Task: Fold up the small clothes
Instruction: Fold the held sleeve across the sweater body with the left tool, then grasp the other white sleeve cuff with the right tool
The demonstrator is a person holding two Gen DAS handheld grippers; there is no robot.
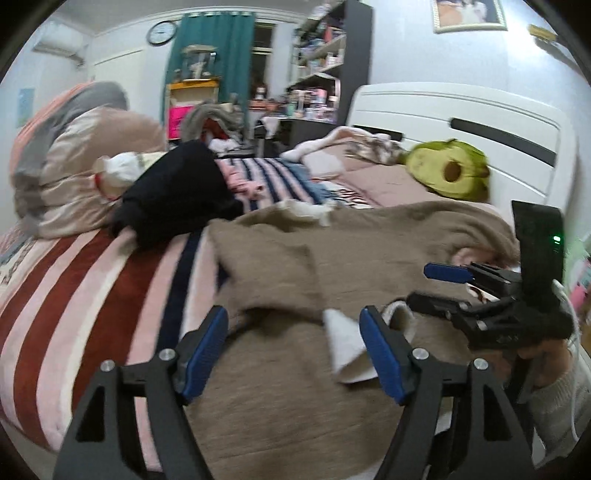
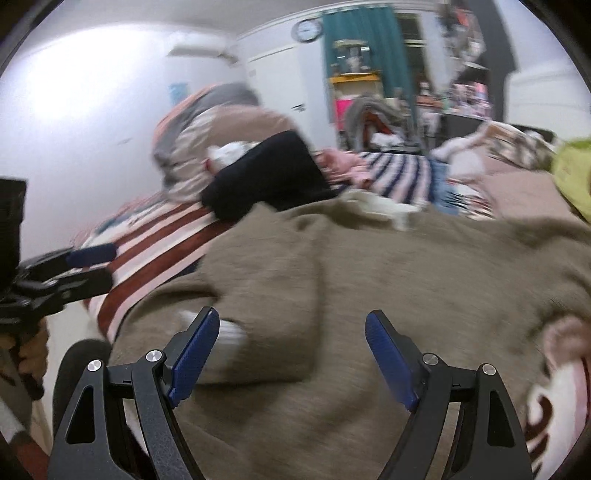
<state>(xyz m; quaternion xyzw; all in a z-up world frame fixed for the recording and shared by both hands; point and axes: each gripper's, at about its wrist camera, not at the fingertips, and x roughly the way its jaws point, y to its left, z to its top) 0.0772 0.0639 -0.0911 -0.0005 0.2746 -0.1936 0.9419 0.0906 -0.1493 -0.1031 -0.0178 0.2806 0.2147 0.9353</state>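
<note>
Bedroom clutter fills the background, and right in front lies the striped blanket (image 1: 74, 295) covering the bed, red and pink bands running off to the left. On top of it sprawls the brown garment (image 1: 332, 251), spread wide and rumpled, one sleeve folded in across its body, a pale lining showing at the cuff (image 1: 343, 343) and at the collar at its far edge. Over it hangs the left gripper (image 1: 295, 354), blue pads standing well apart with nothing pinched between them; the pale cuff sits just inside the right-hand pad, though whether it touches is hard to say through the blur. Beside it, the right gripper (image 2: 291, 354) hovers above the same brown cloth, jaws wide and nothing caught between them, a pale scrap of lining by its left pad. Each tool shows up at the edge of the other's view, held in a person's hand (image 1: 535, 354). Further back, a black garment (image 1: 177, 192) lies heaped at the brown one's far left corner, with a bundled quilt (image 1: 74, 166) behind it. Off to the right, a green avocado plush (image 1: 450, 173) leans near the white headboard (image 1: 461, 122). A teal curtain (image 1: 210, 55) and a wall clock (image 1: 161, 32) sit on the far wall.
</note>
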